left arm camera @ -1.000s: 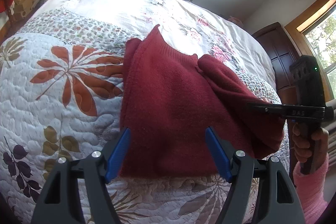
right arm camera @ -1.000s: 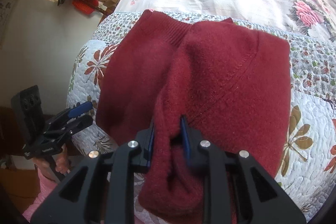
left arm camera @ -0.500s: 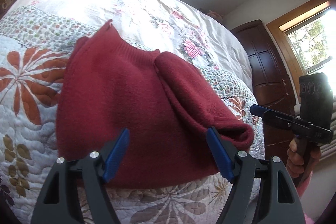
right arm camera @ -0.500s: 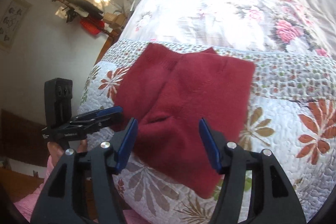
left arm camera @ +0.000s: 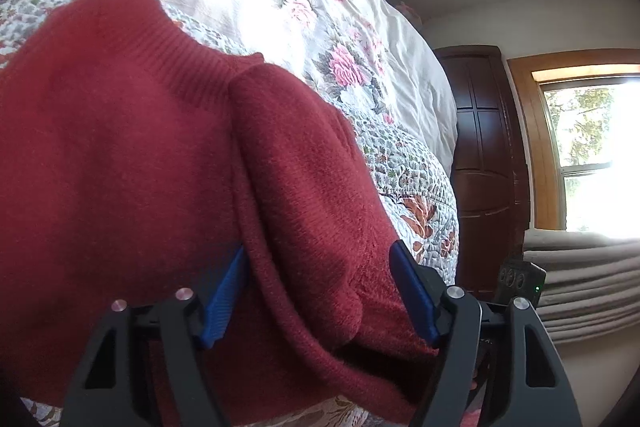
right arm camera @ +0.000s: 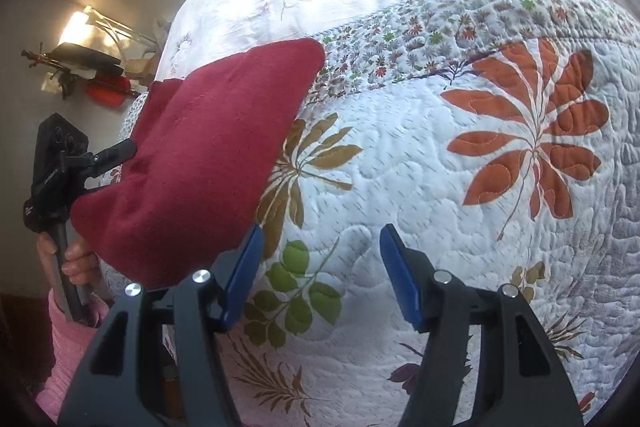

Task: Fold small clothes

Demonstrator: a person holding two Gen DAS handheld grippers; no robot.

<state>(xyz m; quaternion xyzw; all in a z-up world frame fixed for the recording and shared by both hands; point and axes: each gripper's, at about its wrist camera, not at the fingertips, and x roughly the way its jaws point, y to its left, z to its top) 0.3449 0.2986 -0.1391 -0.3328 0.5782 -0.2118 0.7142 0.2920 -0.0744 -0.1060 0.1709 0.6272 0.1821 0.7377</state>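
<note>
A dark red knit sweater (left arm camera: 152,163) lies folded on the floral quilt (right arm camera: 420,187), collar toward the far side. My left gripper (left arm camera: 320,291) is open at the sweater's near edge, and the folded-over sleeve layer bulges between its blue pads (left arm camera: 224,299). In the right wrist view the sweater (right arm camera: 200,163) sits at the left, and one left finger (right arm camera: 114,155) reaches against it. My right gripper (right arm camera: 322,267) is open over bare quilt to the right of the sweater, with nothing between its fingers.
A dark wooden door (left arm camera: 484,155) and a bright window (left arm camera: 588,155) stand past the bed's right side, above stacked grey bedding (left arm camera: 580,291). A hand in a pink sleeve (right arm camera: 68,339) holds the left gripper. A wall shelf (right arm camera: 88,67) hangs beyond the bed.
My right gripper let go of the sweater's fold, opened and drew away to the right over bare quilt. My left gripper moved forward, open, onto the sweater's near edge.
</note>
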